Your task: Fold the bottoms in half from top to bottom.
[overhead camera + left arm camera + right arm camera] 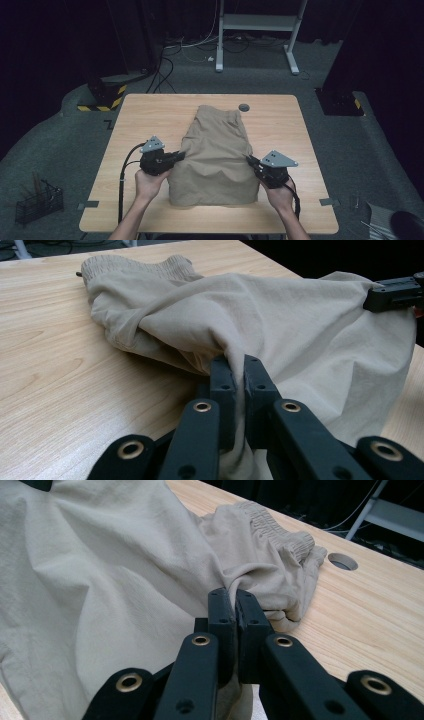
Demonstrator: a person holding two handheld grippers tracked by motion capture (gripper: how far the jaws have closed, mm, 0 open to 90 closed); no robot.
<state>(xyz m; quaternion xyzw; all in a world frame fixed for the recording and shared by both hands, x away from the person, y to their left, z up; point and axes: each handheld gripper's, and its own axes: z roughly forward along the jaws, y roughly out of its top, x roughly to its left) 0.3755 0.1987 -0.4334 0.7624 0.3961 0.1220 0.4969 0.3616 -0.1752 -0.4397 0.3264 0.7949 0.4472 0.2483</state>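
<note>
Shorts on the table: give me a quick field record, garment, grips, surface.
garment: beige shorts, elastic waistband at the far end
left gripper: shut on a fold at the shorts' left edge
right gripper: shut on a fold at the right edge
cloth state: raised between the two grips, waistband end resting on the table
surface: wooden table, with a round cable hole beyond the waistband

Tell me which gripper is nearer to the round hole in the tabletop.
Right. The right gripper pinches the beige shorts at their right edge, on the same side as the hole. The left gripper clamps the shorts' left edge, farther across the table.
</note>
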